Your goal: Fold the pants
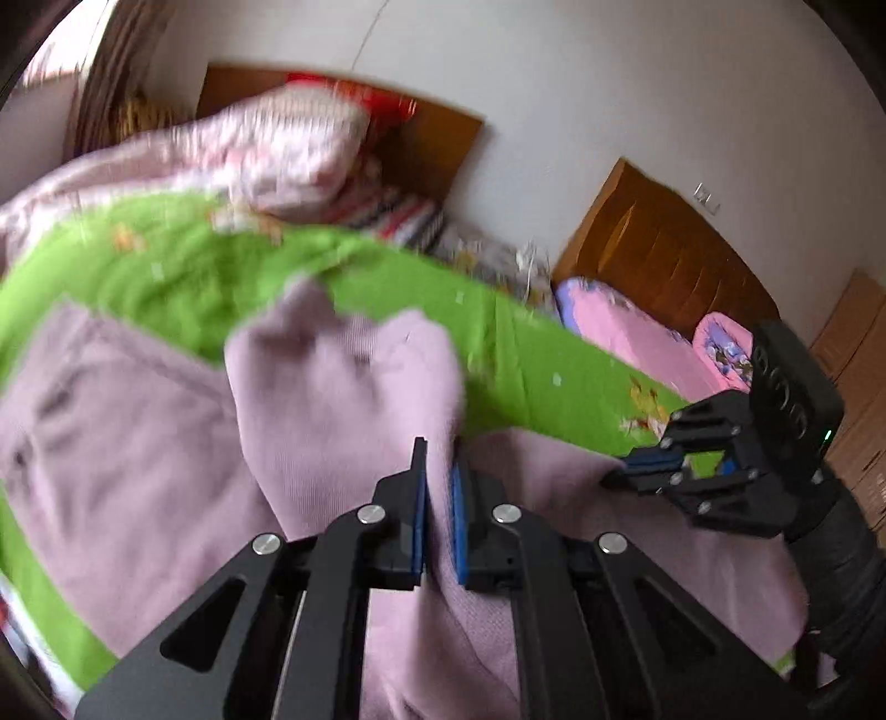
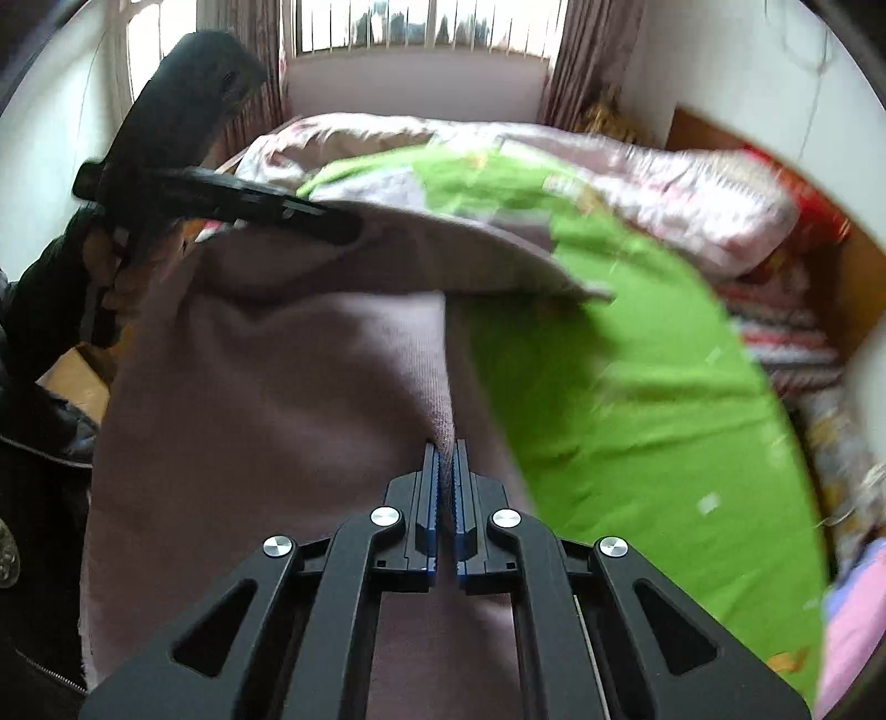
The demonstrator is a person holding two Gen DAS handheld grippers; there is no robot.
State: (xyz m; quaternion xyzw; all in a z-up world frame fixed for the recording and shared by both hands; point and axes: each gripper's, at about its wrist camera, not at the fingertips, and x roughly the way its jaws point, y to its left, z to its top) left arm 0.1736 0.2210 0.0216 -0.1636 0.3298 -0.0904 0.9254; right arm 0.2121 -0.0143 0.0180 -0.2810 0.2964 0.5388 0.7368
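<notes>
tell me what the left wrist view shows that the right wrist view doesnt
Only the left wrist view: a brown wooden headboard against the wall, and a pink pillow below it.

Only the right wrist view: a barred window with curtains past the bed.

Both: the mauve pants on the green sheet, the left tool and right tool each shut on a pinch of the pants, and the rumpled pink quilt.
</notes>
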